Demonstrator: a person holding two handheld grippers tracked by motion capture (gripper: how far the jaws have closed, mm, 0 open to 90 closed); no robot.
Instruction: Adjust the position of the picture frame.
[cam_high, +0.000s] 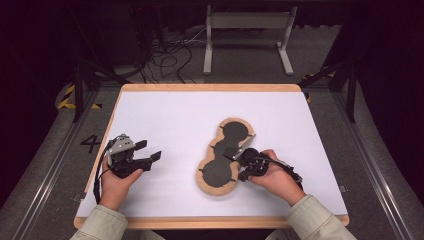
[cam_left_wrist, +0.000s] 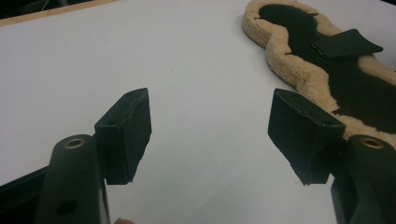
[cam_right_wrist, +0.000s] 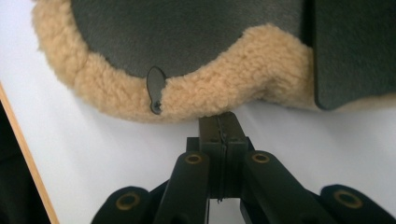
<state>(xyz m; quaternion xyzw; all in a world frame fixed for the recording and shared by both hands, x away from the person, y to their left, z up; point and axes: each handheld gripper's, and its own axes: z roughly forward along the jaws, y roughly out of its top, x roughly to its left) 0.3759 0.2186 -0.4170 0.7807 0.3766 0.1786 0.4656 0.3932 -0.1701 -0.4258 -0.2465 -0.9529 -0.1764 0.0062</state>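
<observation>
At the fleece rim of the pad, the right tool sits clenched, its 2 jaws pressed flat together with nothing between them, tips just short of the tan fleece border. In the high view the same tool lies against the pad's right flank, near the waist between its lobes, the person's right hand behind it. The pad, a 3-lobed dark sheet edged in tan fleece, lies slanted on the white counter, right of the middle. A dark flap lies over its near edge, and a small dark tab pokes across the fleece.

With the jaws shut, the likeliest slip is a push rather than a pick: closed tips nudging the soft rim could slide the whole pad across the smooth counter or curl the fleece under. Opening late, with the tips already on the rim, could catch only a tuft of pile, a hold that would probably tear loose on lifting. The flap could also be pinched by mistake instead of the pad's edge.

Well apart at the counter's left, the left tool is released, its 2 pads wide apart over bare counter, holding nothing. Idle there, it cannot steady the pad should it begin to slide.
</observation>
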